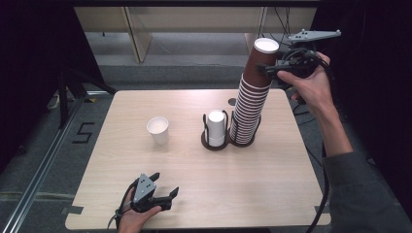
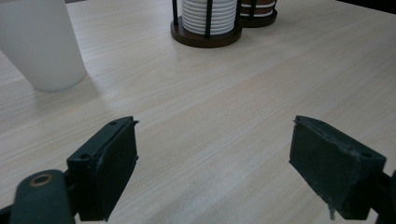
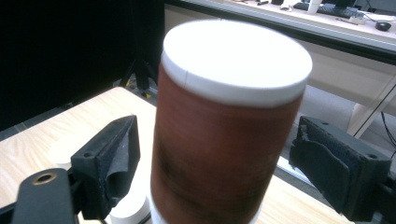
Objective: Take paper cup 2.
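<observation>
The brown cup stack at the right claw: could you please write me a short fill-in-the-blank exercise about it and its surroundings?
1. The right claw has its jaws on either side of the top ____ cup of the tall stack.
2. Beside that stack, a second holder carries a short stack of ____ cups.
3. A single white cup stands mouth ____ on the table.
4. The left claw holds ____ between its jaws.

Missing words: brown; white; down; nothing
</observation>
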`<state>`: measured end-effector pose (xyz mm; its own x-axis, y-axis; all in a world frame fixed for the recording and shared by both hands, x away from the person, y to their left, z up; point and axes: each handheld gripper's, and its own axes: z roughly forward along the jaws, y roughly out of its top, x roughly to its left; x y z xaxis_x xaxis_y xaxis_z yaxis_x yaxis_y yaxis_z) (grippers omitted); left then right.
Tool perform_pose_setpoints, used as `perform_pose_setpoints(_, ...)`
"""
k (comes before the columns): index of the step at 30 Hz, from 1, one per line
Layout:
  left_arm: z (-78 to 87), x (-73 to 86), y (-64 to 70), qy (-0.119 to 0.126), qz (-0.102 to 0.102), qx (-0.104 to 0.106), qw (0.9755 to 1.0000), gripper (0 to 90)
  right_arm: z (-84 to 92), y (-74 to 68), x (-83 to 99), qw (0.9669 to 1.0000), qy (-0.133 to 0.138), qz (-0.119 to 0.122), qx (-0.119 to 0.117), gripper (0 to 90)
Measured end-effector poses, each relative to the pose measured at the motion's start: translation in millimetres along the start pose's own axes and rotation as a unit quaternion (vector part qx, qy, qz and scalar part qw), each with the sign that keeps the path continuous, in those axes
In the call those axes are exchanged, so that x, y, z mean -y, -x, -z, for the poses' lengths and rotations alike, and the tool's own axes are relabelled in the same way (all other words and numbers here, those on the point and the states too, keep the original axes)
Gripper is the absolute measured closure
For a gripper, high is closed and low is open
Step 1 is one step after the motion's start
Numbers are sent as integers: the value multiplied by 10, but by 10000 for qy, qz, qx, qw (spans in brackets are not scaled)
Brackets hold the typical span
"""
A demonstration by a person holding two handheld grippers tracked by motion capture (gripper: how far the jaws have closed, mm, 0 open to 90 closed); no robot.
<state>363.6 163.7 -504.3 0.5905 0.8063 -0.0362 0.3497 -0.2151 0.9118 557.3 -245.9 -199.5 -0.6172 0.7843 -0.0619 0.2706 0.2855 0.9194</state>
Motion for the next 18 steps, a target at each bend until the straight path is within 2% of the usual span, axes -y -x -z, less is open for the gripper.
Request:
perform_pose_setpoints(6,11,-6,5,-4,9,1,10000,148,-155,1,-73,9997,-92,-207,-43,154)
perform_pose_setpoints(9,12,-8,7,6,4,12,10000,148,-207,3,-79,9997,-113,-233,-5,158)
perform_pose_setpoints(13,8,-7,11,0,-21,21,10000,148,-239,11,-80,9996,-95,-273,28,186)
perform_pose_setpoints(14,1,-4,10,30,-10,54,10000,148,-235,7,-88,9993,-98,-354,30,194)
perform_pose_setpoints(16,2,-5,10,27,-12,46,10000,148,-232,8,-105,9995,-120,-287,34,197)
perform_pose_setpoints(18,8,-8,12,0,-20,18,10000,148,-226,0,-120,9994,-144,-325,27,199)
